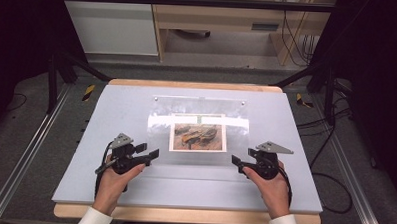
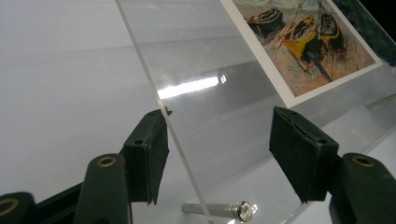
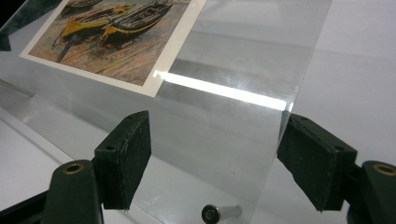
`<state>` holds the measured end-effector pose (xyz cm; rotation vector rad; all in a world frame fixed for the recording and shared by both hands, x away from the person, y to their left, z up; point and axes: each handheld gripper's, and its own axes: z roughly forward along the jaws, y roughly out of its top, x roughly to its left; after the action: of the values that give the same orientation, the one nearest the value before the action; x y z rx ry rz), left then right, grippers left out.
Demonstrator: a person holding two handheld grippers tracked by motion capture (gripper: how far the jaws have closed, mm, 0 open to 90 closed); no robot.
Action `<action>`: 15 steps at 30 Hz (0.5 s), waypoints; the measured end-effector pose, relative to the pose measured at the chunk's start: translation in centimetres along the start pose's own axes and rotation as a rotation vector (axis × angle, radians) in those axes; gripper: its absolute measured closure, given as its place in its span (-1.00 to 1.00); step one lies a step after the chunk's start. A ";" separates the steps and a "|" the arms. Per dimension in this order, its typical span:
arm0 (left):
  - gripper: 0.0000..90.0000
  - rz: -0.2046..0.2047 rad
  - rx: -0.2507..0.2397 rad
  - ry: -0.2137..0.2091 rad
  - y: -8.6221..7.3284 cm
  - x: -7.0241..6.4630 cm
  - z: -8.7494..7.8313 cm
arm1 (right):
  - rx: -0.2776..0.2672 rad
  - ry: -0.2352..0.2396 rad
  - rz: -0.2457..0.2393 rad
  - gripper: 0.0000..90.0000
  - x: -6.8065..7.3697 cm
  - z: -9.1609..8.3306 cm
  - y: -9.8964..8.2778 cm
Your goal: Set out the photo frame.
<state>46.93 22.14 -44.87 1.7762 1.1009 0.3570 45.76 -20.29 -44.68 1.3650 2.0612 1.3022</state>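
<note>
Pale grey rectangular tabletop (image 1: 110, 134) on a wooden base, seen from above. At its centre lies a clear rectangular acrylic sheet (image 1: 160, 135), its near edge raised off the table so that it slopes; a bright glare band crosses it. On or under the sheet, slightly right of centre, sits a white-bordered printed picture of moored boats (image 1: 197, 137). The left gripper (image 1: 152, 154), held in the person's left hand (image 1: 113, 181), sits at the sheet's near left corner; in the left gripper view its black jaws are spread, straddling the sheet's left edge, the outer jaw level with that edge, and no pinch can be made out. The right gripper (image 1: 236, 163), held in the right hand (image 1: 273, 187), mirrors this at the near right corner, jaws spread either side of the right edge, the outer pad close against it. Below each corner a small silver cylindrical standoff pin (image 2: 224, 210) lies under the sheet.
</note>
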 end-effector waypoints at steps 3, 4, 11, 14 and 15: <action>-0.15 0.000 0.000 0.000 -0.1 0.0 -0.2 | -0.001 -0.008 -0.001 -0.40 0.2 -0.1 -0.1; -0.14 0.001 -0.001 0.000 -0.1 0.0 -0.2 | -0.003 -0.008 -0.009 -0.40 0.2 -0.2 -0.2; -0.12 0.002 -0.001 0.008 -0.2 -0.2 -0.4 | -0.006 -0.010 -0.015 -0.37 0.3 -0.4 -0.4; -0.12 0.005 0.000 0.010 -0.2 -0.3 -0.4 | -0.008 -0.010 -0.015 -0.37 0.4 -0.5 -0.5; -0.12 0.005 0.000 0.009 -0.2 -0.3 -0.4 | -0.009 -0.010 -0.015 -0.36 0.4 -0.5 -0.5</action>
<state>46.40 22.21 -44.79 1.7788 1.1030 0.3677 44.95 -20.27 -44.77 1.3470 2.0529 1.2943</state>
